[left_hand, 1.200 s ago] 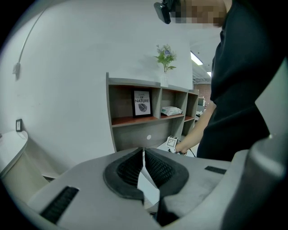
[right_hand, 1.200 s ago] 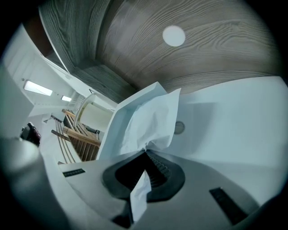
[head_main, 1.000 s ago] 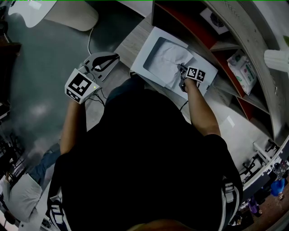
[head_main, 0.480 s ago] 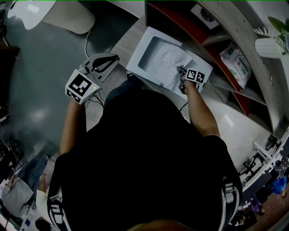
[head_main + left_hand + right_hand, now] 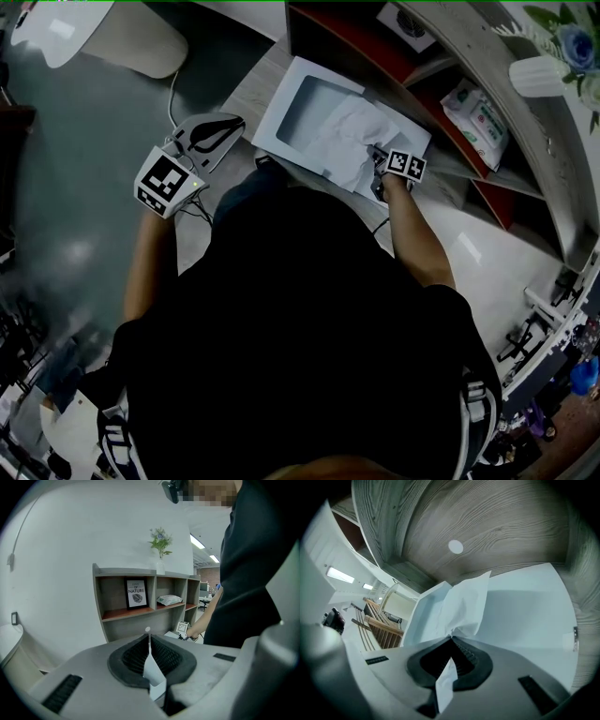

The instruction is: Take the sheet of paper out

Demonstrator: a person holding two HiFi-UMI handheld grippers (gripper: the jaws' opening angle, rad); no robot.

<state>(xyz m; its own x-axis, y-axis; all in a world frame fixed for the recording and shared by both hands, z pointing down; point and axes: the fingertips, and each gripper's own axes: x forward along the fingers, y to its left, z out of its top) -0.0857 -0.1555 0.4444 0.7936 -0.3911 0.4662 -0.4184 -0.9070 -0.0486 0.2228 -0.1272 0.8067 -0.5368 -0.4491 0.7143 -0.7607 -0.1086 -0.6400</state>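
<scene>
Paper point(image 5: 349, 137) clamped in right hand-held gripper point(image 5: 376, 152) | left hand-held gripper point(image 5: 234, 121) closed, empty | shelf point(image 5: 352, 37) maybe touching box point(image 5: 275, 105)

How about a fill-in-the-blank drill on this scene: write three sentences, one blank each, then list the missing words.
1. The right gripper is shut on a crumpled white sheet of ___.
2. That sheet lies partly inside a white ___ on the wooden table.
3. The left gripper, held off to the side, has its jaws ___.
Missing words: paper; box; shut.
</scene>
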